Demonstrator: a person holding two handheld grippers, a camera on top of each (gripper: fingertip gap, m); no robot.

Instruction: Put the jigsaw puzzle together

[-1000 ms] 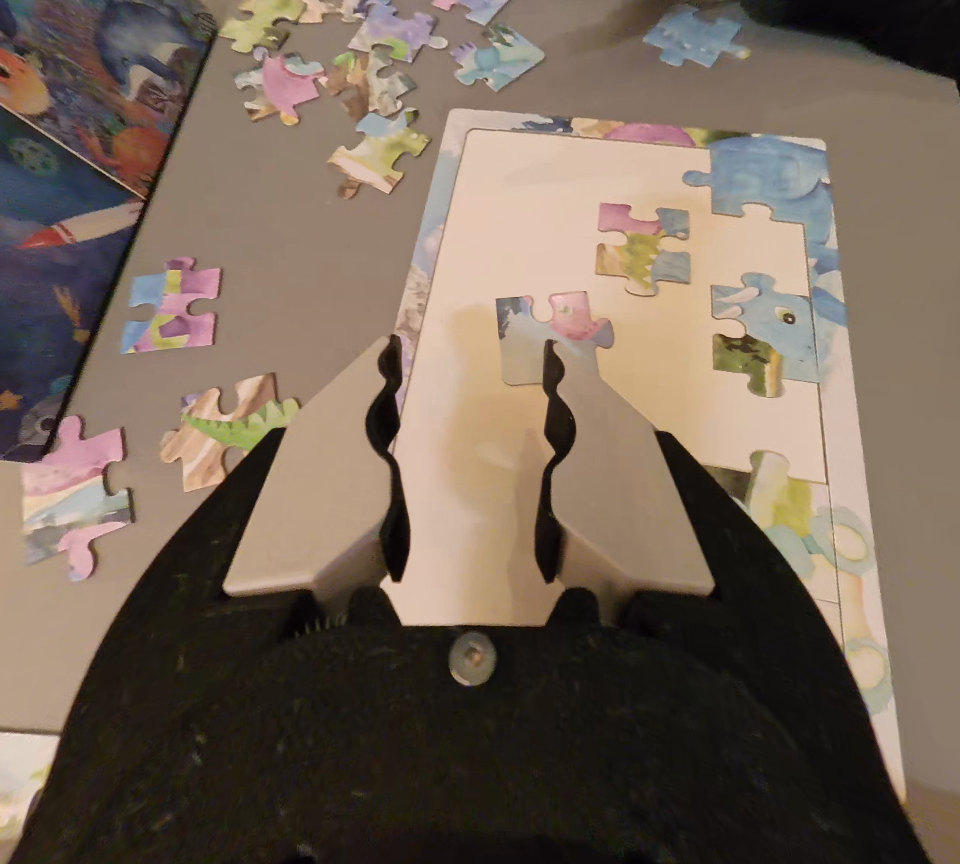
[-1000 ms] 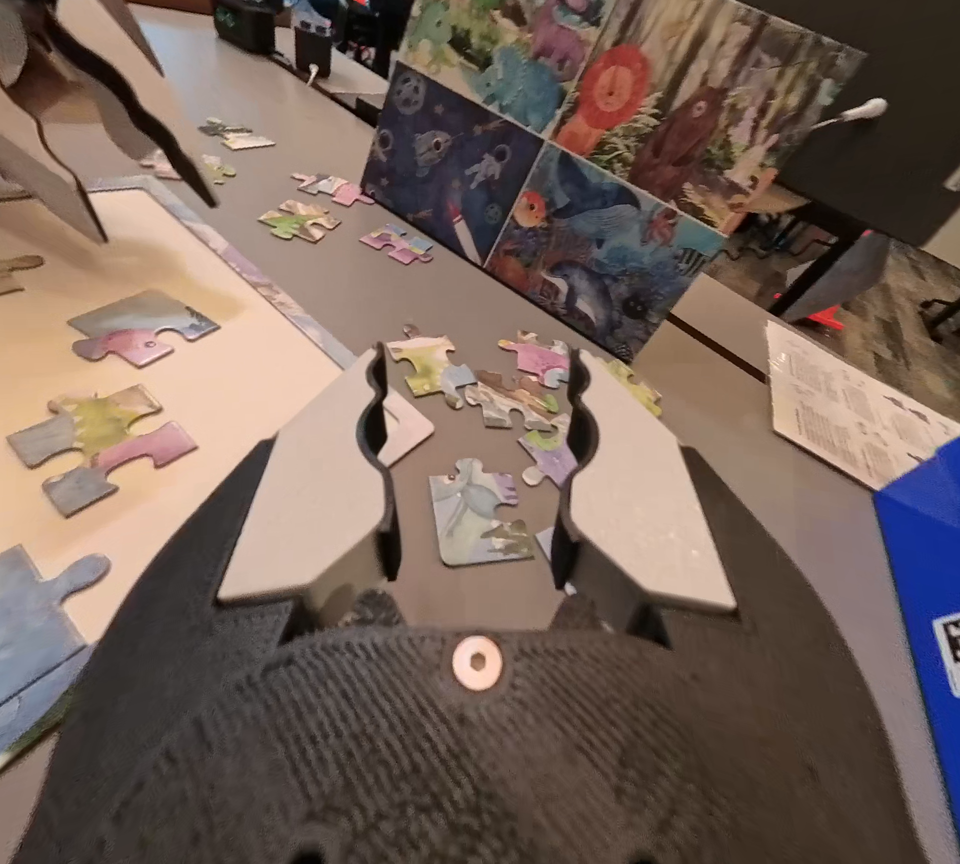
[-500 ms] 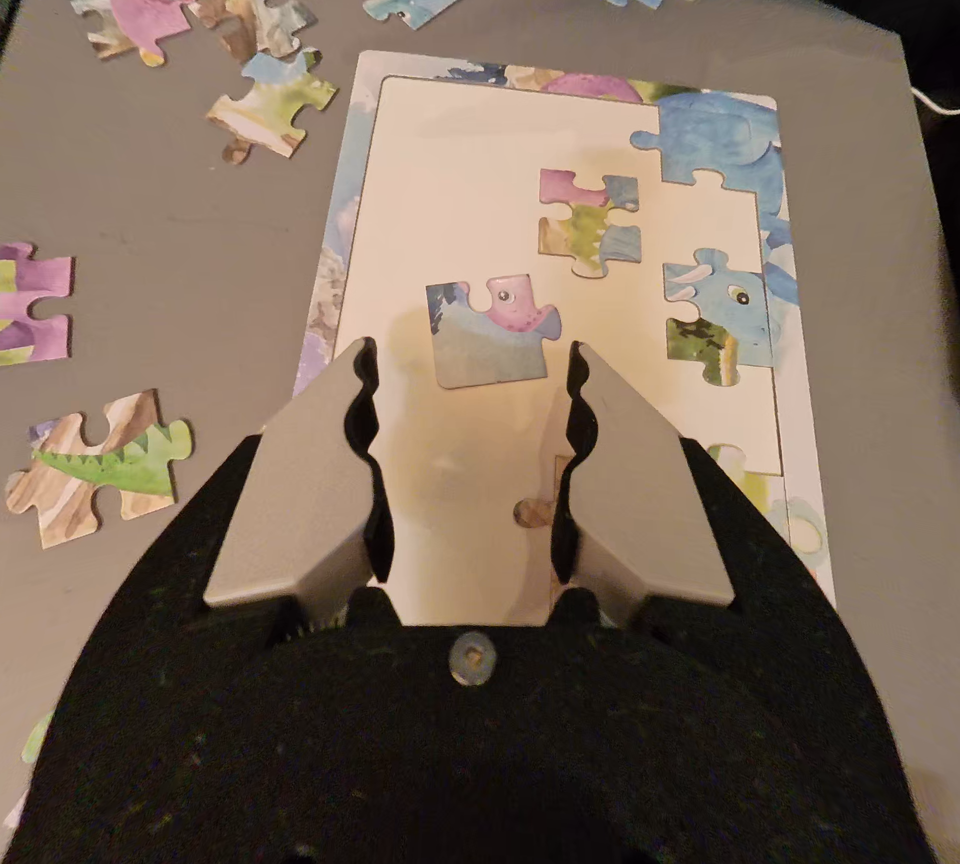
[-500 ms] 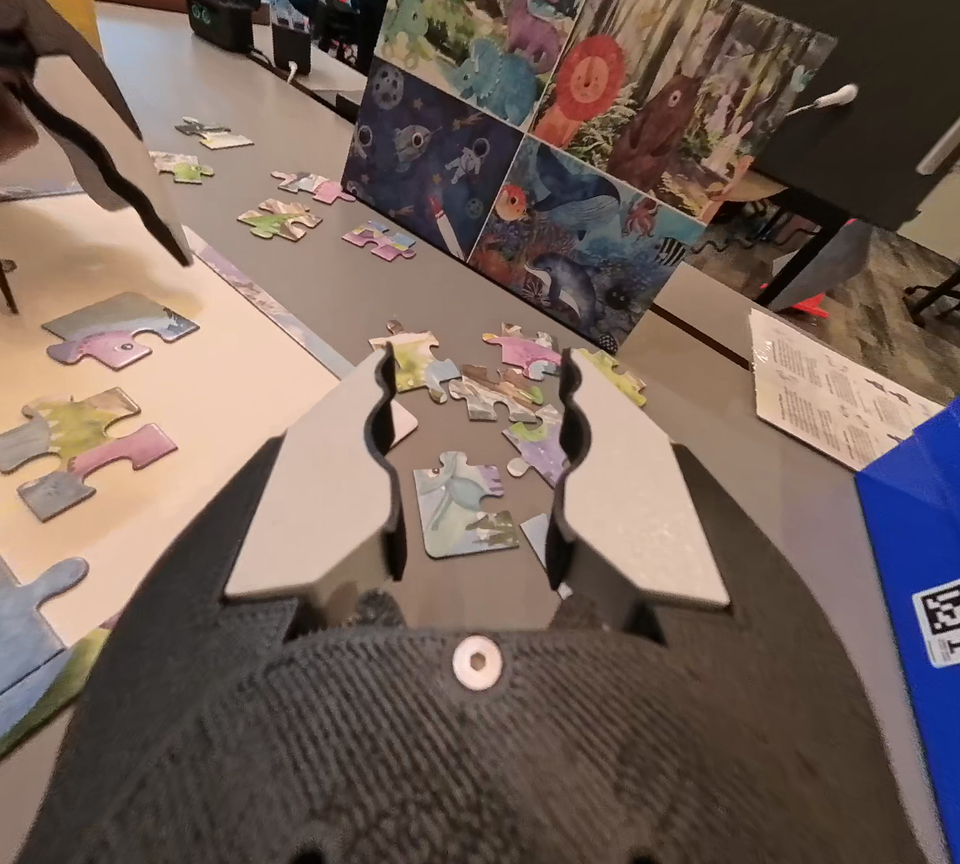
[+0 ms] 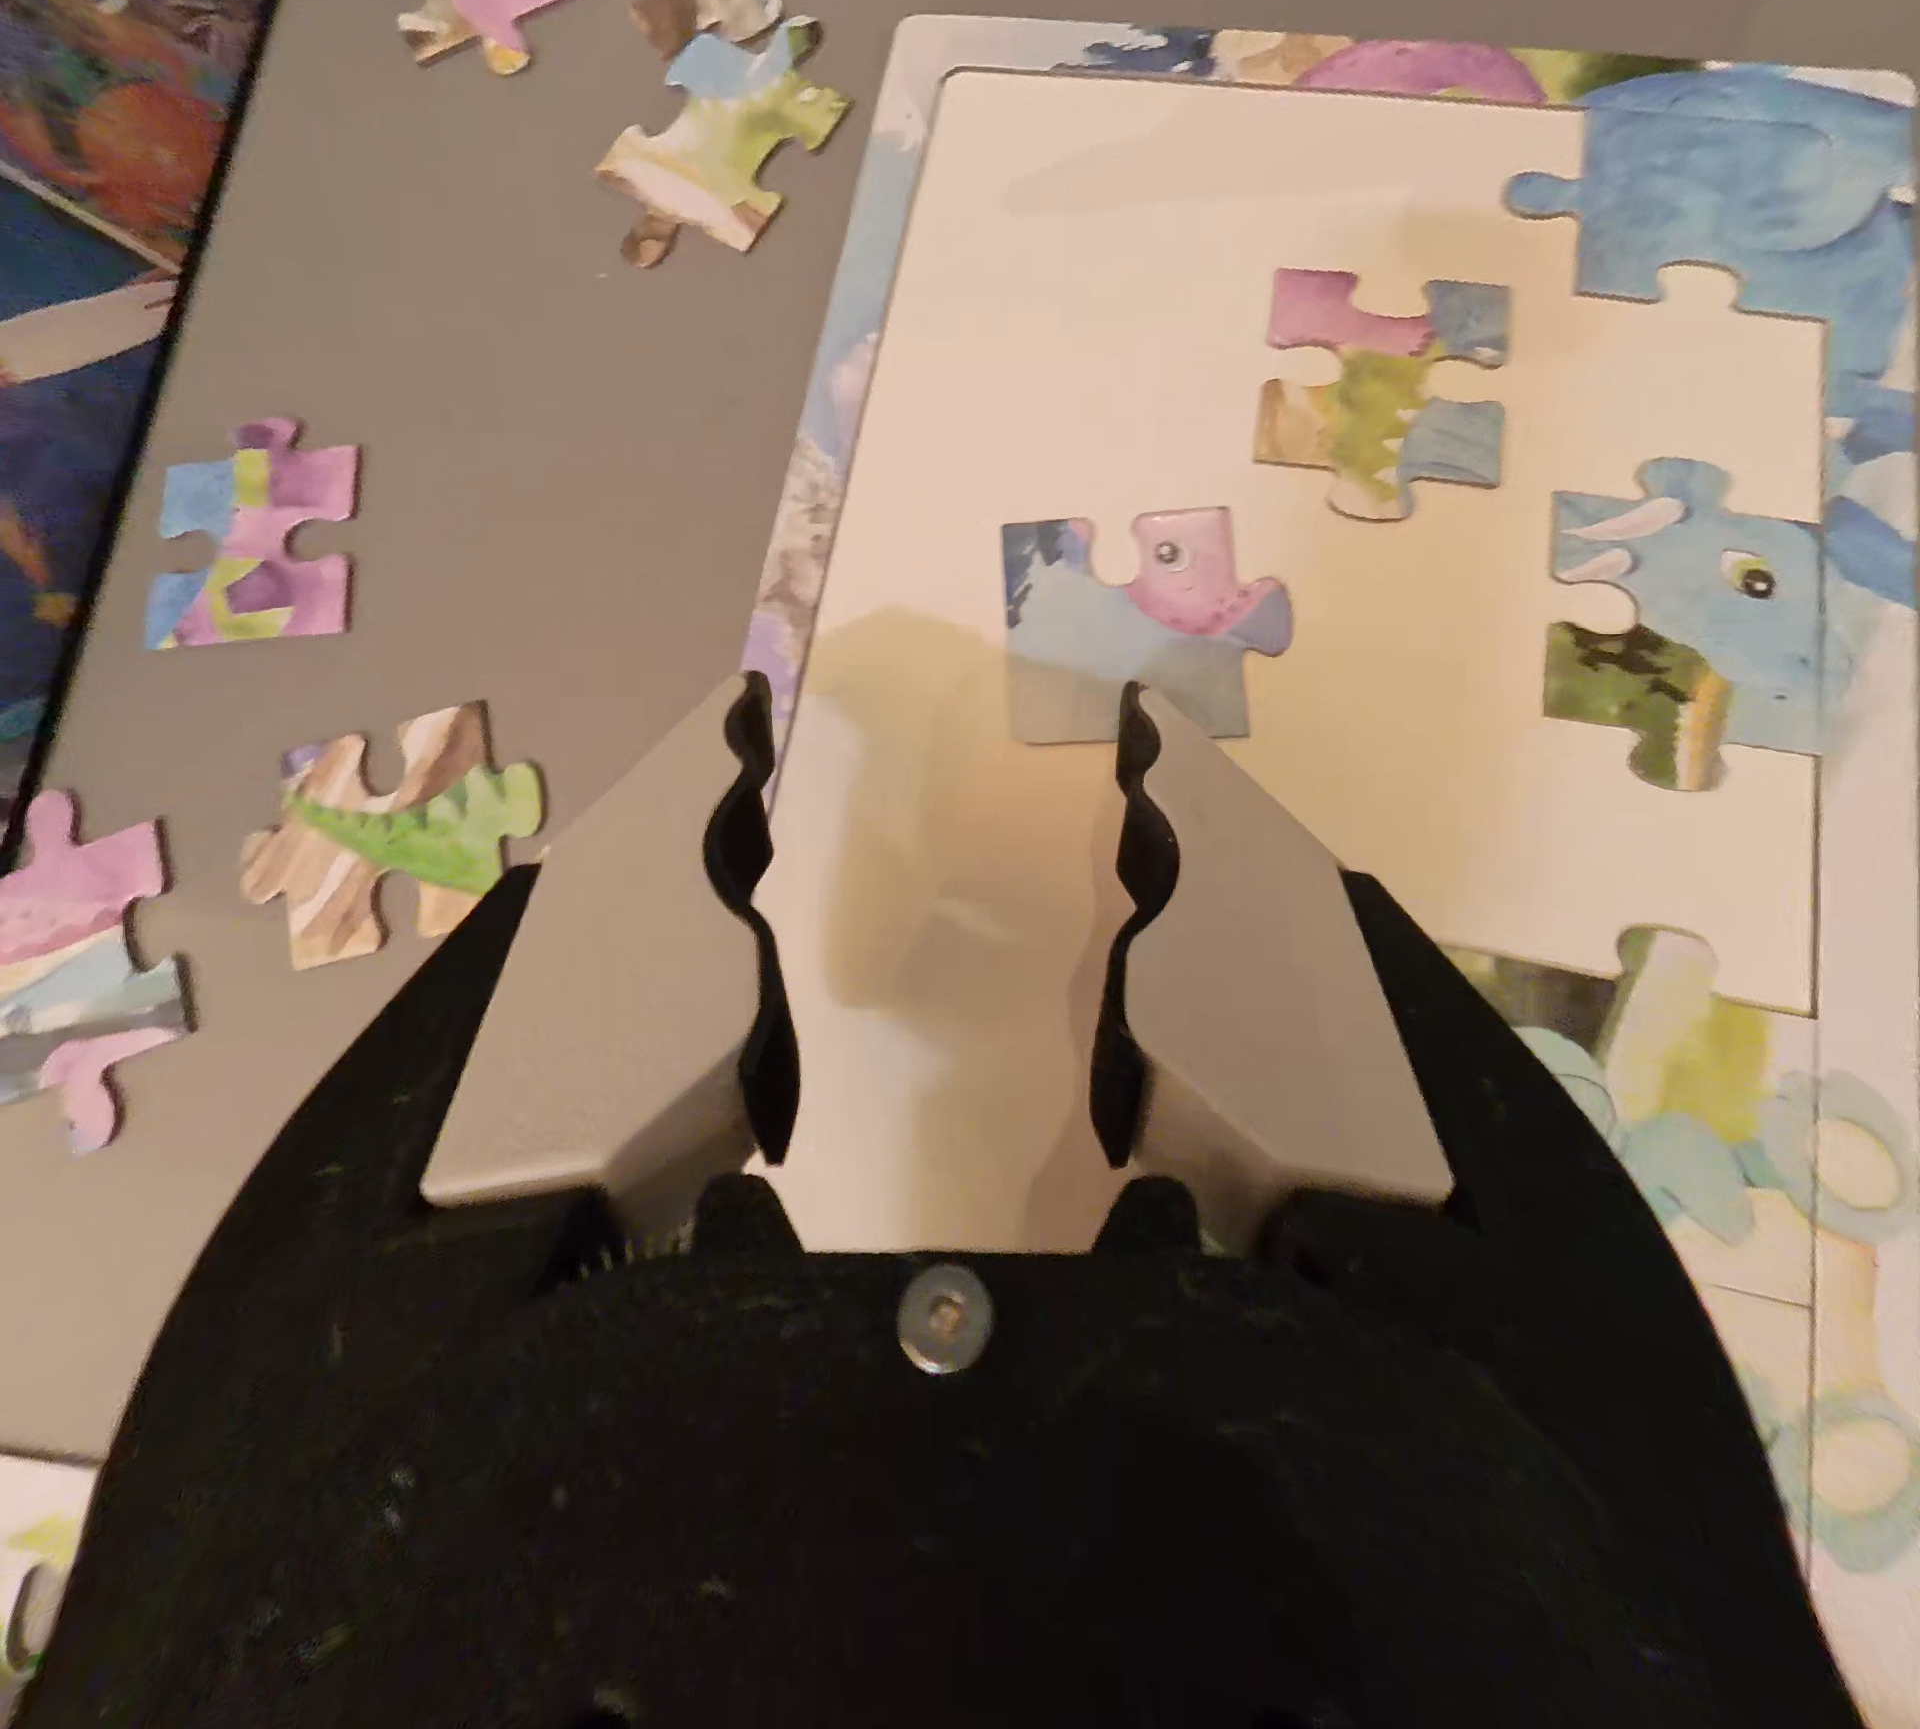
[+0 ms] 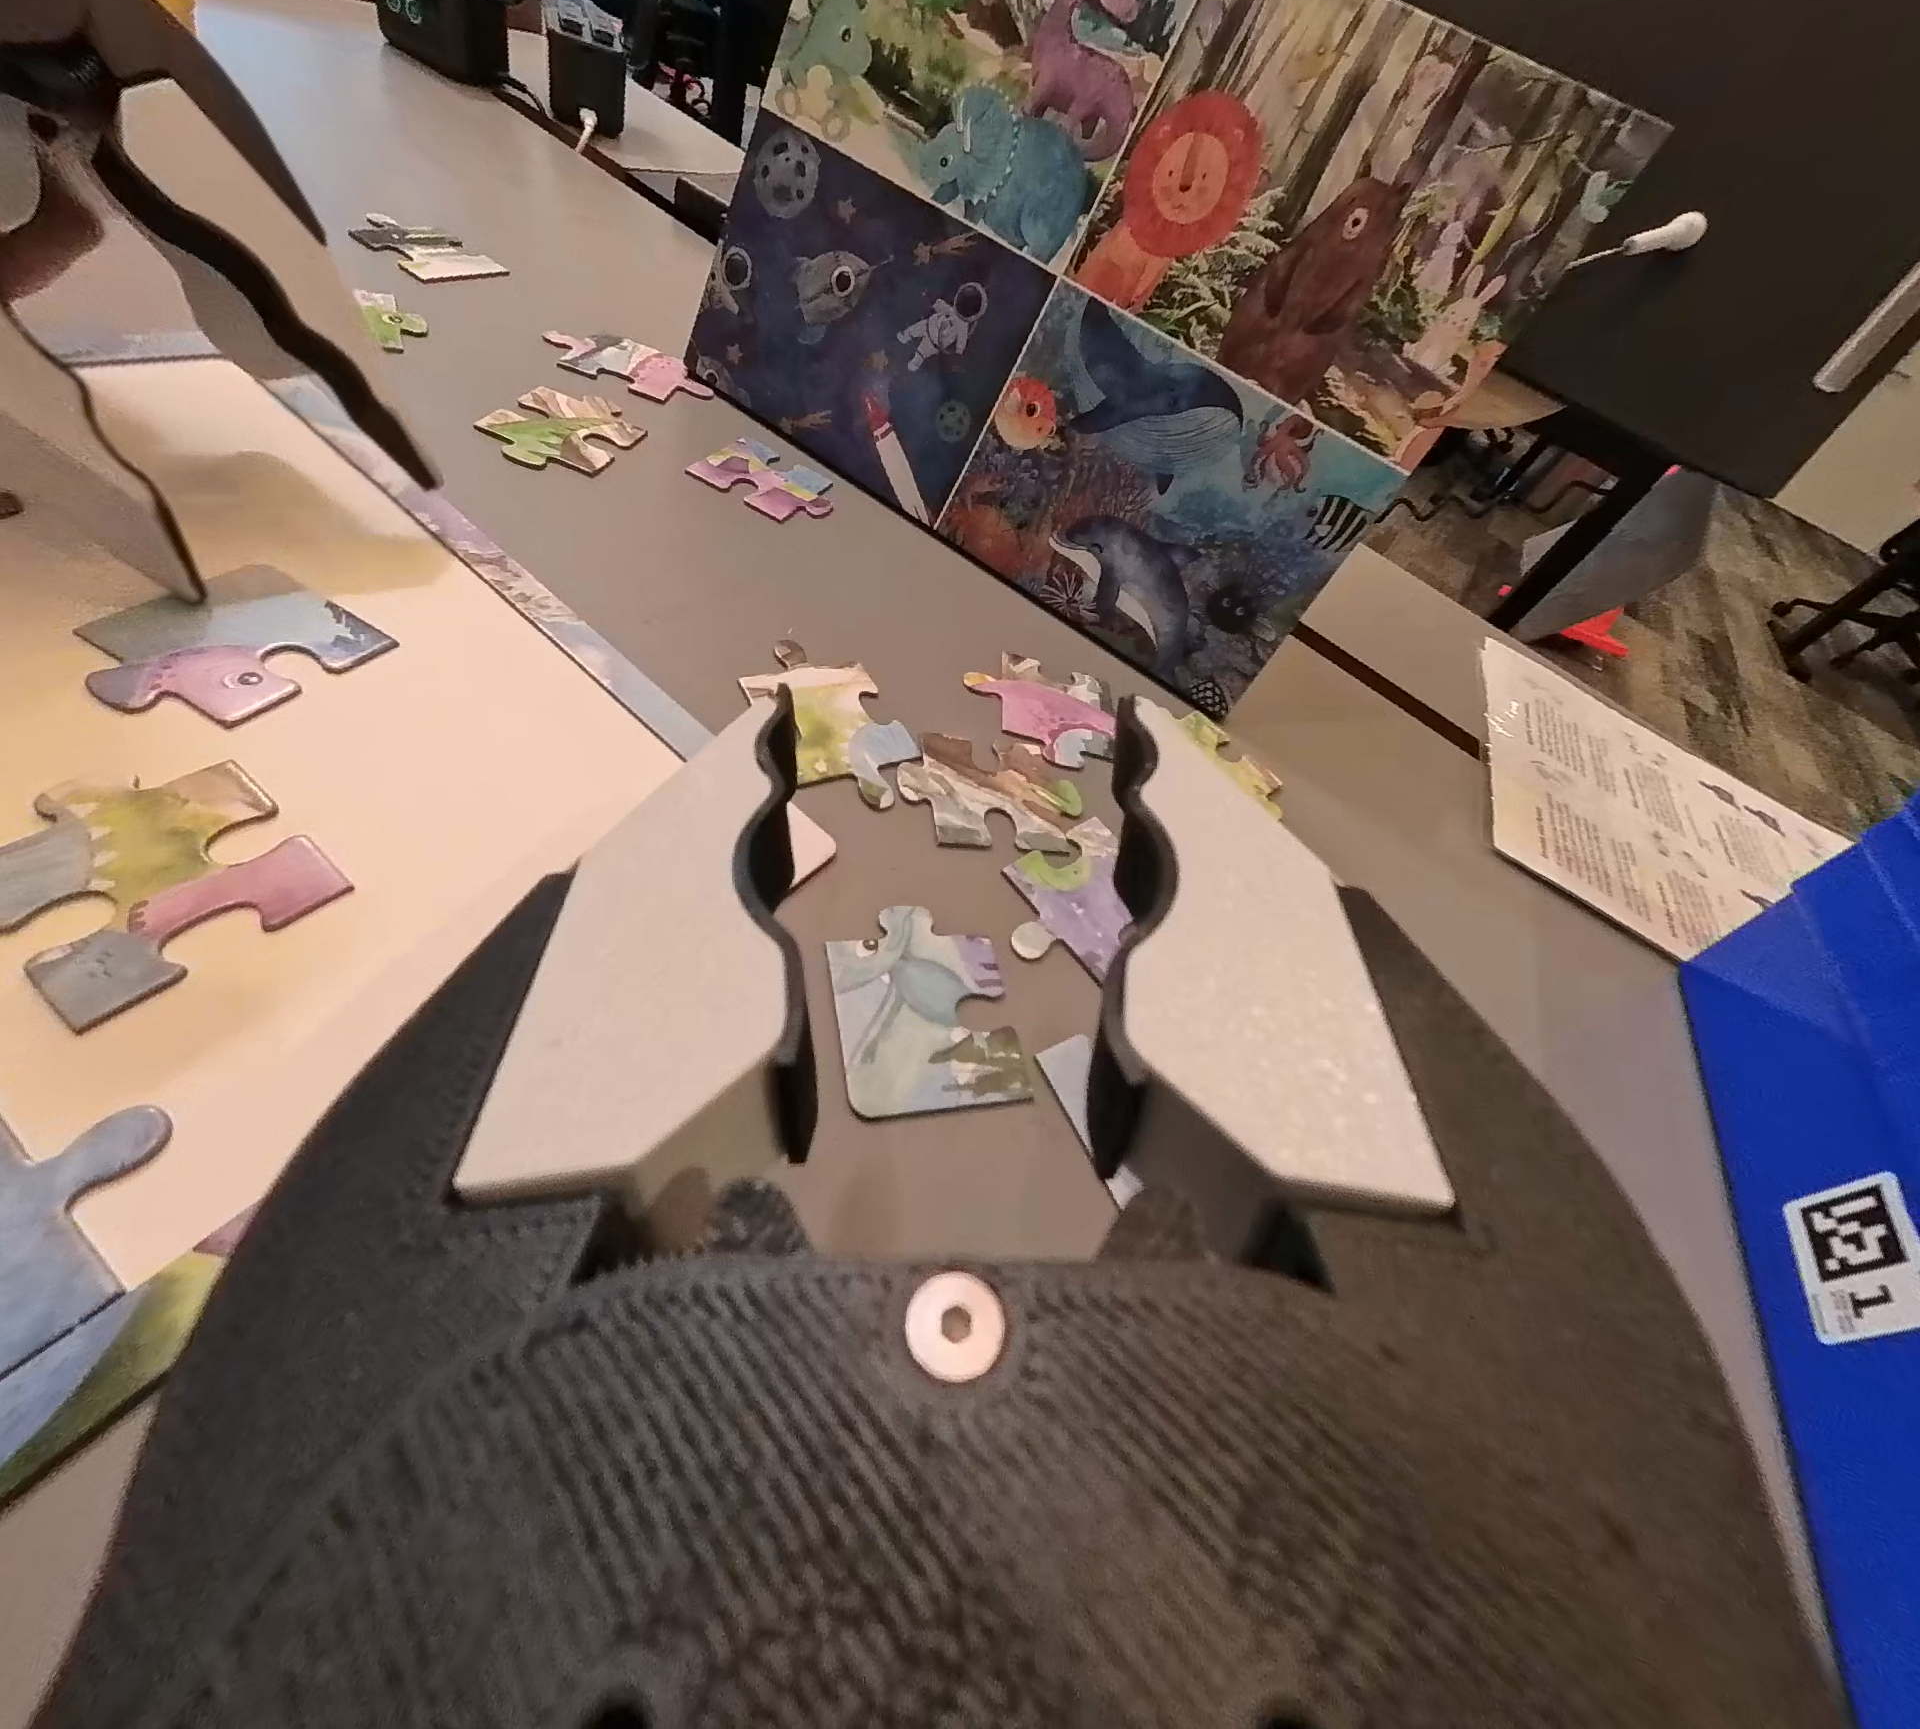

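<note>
A grey tabletop (image 5: 499,391) carries everything. Propped upright at its far edge stands a large picture board (image 6: 1091,245) showing four illustrated scenes: dinosaurs, forest animals, space and sea life. Flat on the table lies the rectangular puzzle tray (image 5: 1143,245), cream inside with a painted border; blue dinosaur pieces (image 5: 1714,225) are already fitted along its right side.

The left gripper (image 5: 940,692), grey-fingered with black wavy pads on a black body, hangs over the tray with its jaws spread apart and holding nothing. Its right fingertip (image 5: 1135,705) sits at the near edge of a loose piece with a pink dinosaur head on pale blue (image 5: 1132,609), lying inside the tray. Farther in lies a pink, green and blue piece (image 5: 1382,391).

The right gripper (image 6: 951,713) likewise stands open and empty, above loose pieces on the table just beyond the tray's corner; a pale blue-green piece (image 6: 925,1014) lies between its fingers. A blue box (image 6: 1829,1108) and a printed sheet (image 6: 1621,806) lie to its right.
</note>
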